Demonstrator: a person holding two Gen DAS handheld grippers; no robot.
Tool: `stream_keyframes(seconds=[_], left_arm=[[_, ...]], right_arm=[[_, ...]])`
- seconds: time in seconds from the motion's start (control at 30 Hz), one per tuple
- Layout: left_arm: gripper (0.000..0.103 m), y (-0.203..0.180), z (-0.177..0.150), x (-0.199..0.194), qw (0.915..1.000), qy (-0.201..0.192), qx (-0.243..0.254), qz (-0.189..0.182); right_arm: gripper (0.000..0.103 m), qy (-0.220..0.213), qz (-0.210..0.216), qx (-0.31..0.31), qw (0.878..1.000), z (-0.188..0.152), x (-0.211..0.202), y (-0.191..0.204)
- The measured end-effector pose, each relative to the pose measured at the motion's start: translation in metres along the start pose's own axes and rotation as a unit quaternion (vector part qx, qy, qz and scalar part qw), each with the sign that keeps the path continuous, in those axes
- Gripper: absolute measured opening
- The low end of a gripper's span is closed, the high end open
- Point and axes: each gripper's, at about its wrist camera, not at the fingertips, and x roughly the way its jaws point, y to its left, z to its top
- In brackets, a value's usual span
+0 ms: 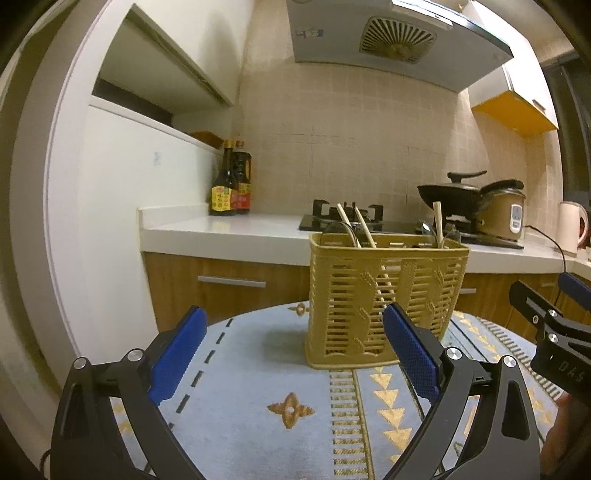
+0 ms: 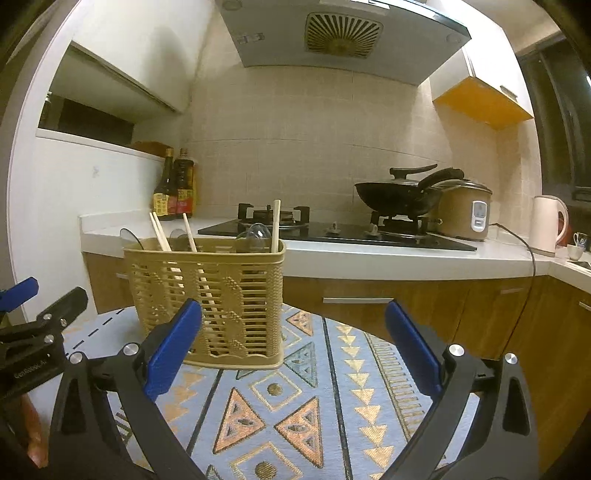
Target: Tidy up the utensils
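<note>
A tan slatted utensil basket stands upright on a round table with a patterned blue cloth. It holds wooden chopsticks and spoons. It also shows in the right wrist view. My left gripper is open and empty, just in front of the basket and a little left of it. My right gripper is open and empty, in front of the basket and to its right. The right gripper's body shows at the right edge of the left wrist view.
Behind the table runs a white kitchen counter with two sauce bottles, a gas hob, a black wok, a rice cooker and a pink kettle. A range hood hangs above.
</note>
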Motion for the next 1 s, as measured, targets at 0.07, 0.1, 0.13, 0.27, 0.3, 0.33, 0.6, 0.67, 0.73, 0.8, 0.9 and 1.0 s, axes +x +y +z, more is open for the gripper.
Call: stream_keyframes(seconds=[0.07, 0.1, 0.13, 0.27, 0.3, 0.33, 0.6, 0.67, 0.73, 0.8, 0.9, 1.0], left_arm=[[0.095, -0.0021, 0.0, -0.0003, 1.0, -0.001, 0.006, 0.001], [0.095, -0.0031, -0.0001, -0.0009, 1.0, -0.003, 0.009, 0.0], [0.095, -0.0036, -0.0002, -0.0009, 0.9999, -0.003, 0.01, -0.001], [0.095, -0.008, -0.0008, -0.0011, 0.9998, -0.003, 0.02, 0.003], [0.095, -0.0087, -0.0006, -0.0019, 0.9997, -0.005, 0.022, 0.004], [0.095, -0.009, -0.0007, -0.0026, 0.9997, -0.006, 0.023, 0.005], [0.095, -0.0083, -0.0005, 0.0002, 0.9997, -0.001, 0.022, 0.005], [0.095, -0.0077, -0.0005, 0.0012, 0.9998, 0.002, 0.021, 0.006], [0.095, -0.0072, -0.0006, 0.0025, 0.9997, 0.005, 0.02, 0.009], [0.095, -0.0061, -0.0008, 0.0039, 0.9997, 0.008, 0.019, 0.01], [0.095, -0.0055, -0.0009, 0.0052, 0.9997, 0.009, 0.018, 0.011], [0.095, -0.0064, -0.0013, 0.0063, 0.9996, 0.012, 0.02, 0.013]], right_arm=[[0.095, -0.002, 0.005, 0.003, 1.0, 0.0013, -0.001, -0.0006], [0.095, -0.003, 0.009, 0.004, 1.0, 0.0022, -0.0015, -0.0007], [0.095, -0.002, 0.012, 0.005, 1.0, 0.0027, -0.0015, -0.0005], [0.095, 0.001, 0.025, 0.006, 1.0, 0.0029, -0.0029, -0.0005], [0.095, 0.002, 0.026, 0.006, 1.0, 0.0031, -0.0032, -0.0006], [0.095, 0.002, 0.025, 0.006, 1.0, 0.0029, -0.0036, -0.0008], [0.095, 0.011, 0.026, 0.004, 1.0, 0.0024, -0.0014, -0.0004], [0.095, 0.012, 0.025, 0.001, 1.0, 0.0016, -0.0012, 0.0009], [0.095, 0.013, 0.025, -0.002, 1.0, 0.0009, -0.001, 0.0027], [0.095, 0.015, 0.026, -0.004, 1.0, 0.0004, -0.0008, 0.0041], [0.095, 0.015, 0.024, -0.005, 1.0, 0.0002, -0.0008, 0.0049], [0.095, 0.017, 0.023, -0.005, 1.0, -0.0002, -0.0003, 0.0052]])
